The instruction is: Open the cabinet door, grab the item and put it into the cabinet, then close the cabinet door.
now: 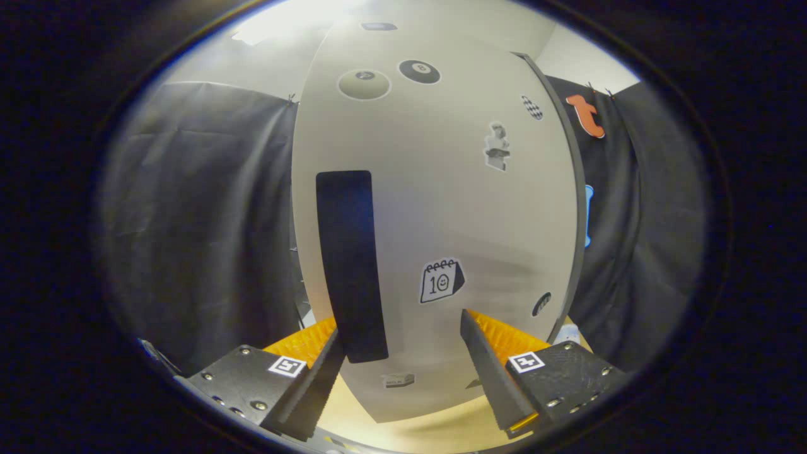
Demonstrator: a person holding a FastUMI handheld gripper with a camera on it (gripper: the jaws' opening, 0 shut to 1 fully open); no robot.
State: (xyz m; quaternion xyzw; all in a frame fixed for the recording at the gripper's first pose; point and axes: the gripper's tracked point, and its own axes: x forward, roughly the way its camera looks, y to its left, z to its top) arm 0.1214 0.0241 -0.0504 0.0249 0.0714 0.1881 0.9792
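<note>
On the left hangs the booth's black cloth wall point(208, 221), well behind everything else. Next comes the cabinet door point(441, 208), pale and dotted with stickers, which looks shut, though its seams are hard to read. Near its left edge runs a tall dark handle point(350, 265). The hand-held gripper point(403, 353) is spread wide and holds nothing; its left finger point(315, 384) sits close beside the foot of the handle, the right finger point(495, 372) well apart from it on the bare door panel. The item to be stowed cannot be made out here.

A shut door fits either end of the job: about to be pulled open, or just pushed closed with the item inside. If it is the pull, my judgement is that both fingers should straddle the handle squarely before closing. The light wooden bench point(378, 422) lies below.
</note>
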